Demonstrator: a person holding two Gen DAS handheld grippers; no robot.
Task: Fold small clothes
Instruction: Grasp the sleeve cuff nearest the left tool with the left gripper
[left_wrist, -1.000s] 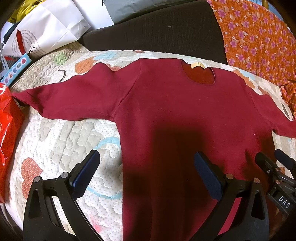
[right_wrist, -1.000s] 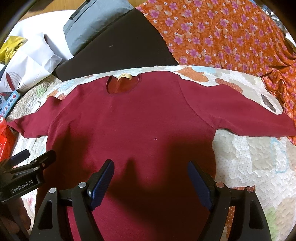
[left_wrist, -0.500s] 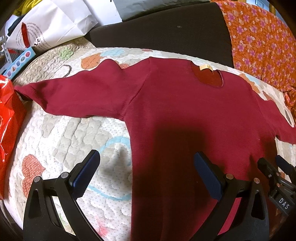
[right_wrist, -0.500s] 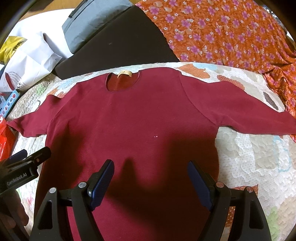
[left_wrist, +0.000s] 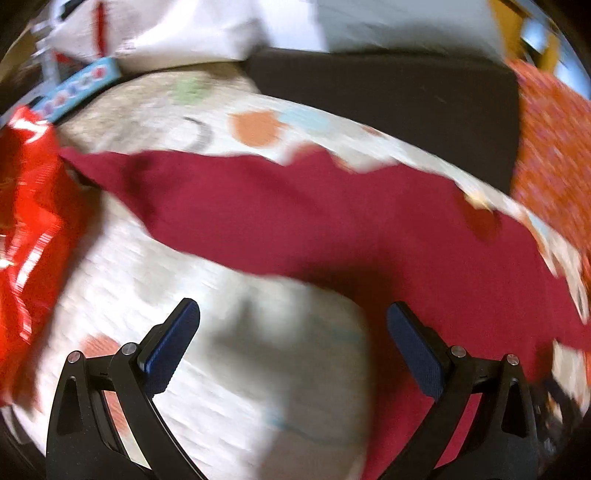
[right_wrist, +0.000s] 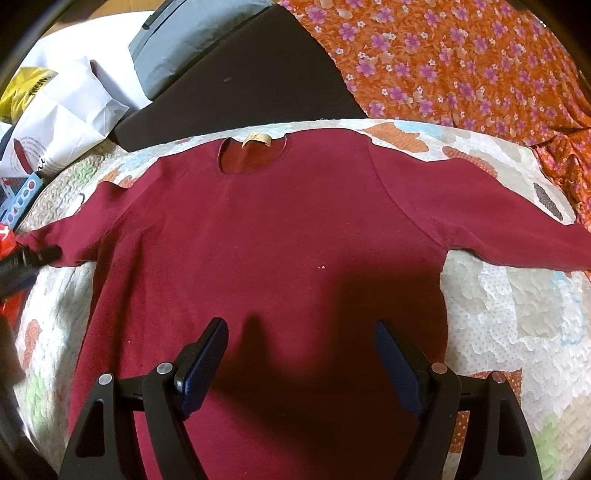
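Note:
A dark red long-sleeved shirt (right_wrist: 266, 236) lies flat, front up, on a patterned quilt (right_wrist: 517, 295), its neck hole and tan label (right_wrist: 256, 139) at the far side. Both sleeves stretch out sideways. My right gripper (right_wrist: 301, 332) hovers open above the shirt's lower body, nothing between its fingers. In the blurred left wrist view the shirt's left sleeve (left_wrist: 207, 199) runs across the middle. There my left gripper (left_wrist: 293, 321) stands open over bare quilt (left_wrist: 229, 369) just below that sleeve, holding nothing. The left gripper's tip (right_wrist: 33, 256) shows dark beside the left cuff.
An orange flowered cloth (right_wrist: 461, 62) drapes at the back right. A dark cushion (right_wrist: 251, 81) and a grey bag (right_wrist: 184, 37) lie behind the quilt. White paper bags (right_wrist: 62, 110) sit at the back left, with a shiny red bag (left_wrist: 26, 240) at the left edge.
My left gripper has swung fast to the left, from over the shirt's body to over the quilt near the left sleeve. The right gripper has barely moved. Both stay open.

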